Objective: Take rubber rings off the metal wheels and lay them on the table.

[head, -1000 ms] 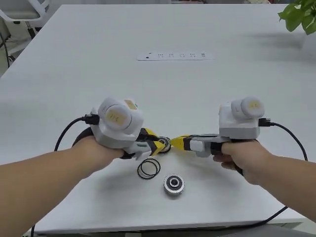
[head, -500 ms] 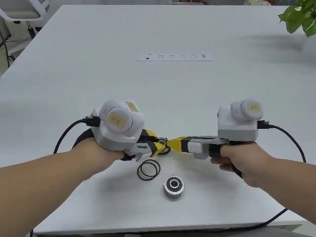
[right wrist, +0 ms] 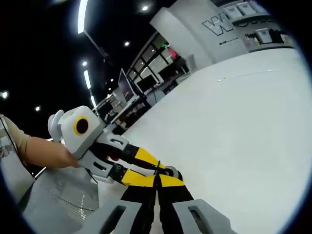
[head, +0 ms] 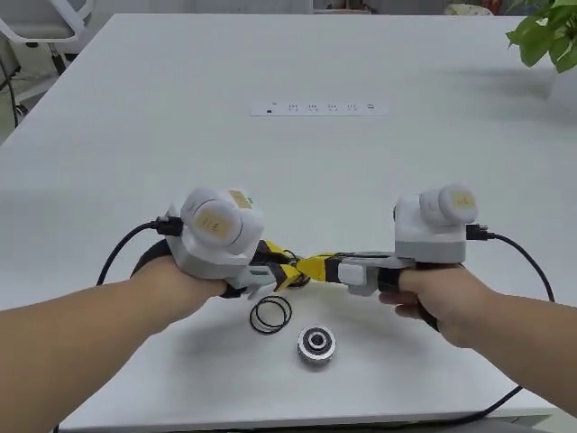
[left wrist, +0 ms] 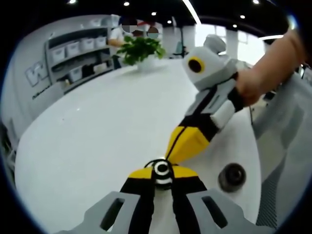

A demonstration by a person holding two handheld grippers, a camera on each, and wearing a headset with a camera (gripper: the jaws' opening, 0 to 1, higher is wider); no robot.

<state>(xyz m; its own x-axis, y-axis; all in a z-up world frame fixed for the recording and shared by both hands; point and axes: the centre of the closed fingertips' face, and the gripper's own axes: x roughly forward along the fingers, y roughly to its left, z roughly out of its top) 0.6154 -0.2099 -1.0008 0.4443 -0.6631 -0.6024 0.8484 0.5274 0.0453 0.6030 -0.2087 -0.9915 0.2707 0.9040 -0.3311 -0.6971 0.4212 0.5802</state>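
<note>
Change: over the last second the right tongs (head: 317,264) closed the gap to the left tongs (head: 281,268); their yellow tips then met in the head view.
Left tongs: clamped on the held wheel (left wrist: 162,169), a small metal wheel gripped by its sides and raised above the surface (head: 379,171).
Right tongs: drawn narrow, tips nearly together, pressed against the held wheel's edge; whether a ring was nipped between them could not be told.
Meaning: judged to be the start of a pull on this wheel's ring, not yet off.
Already laid down: two black rubber rings (head: 270,315), overlapping, just below the tongs.
Second wheel: the second wheel (head: 316,344) lay flat near the rings, toward the person.
Around: power strip (head: 320,108) well apart at the far side; plant (head: 546,32) at the far right corner; cable (head: 122,248) trailing from the left tongs.
In the way: nothing between the tongs and the bare surface; the laid rings sat close under the work.
</note>
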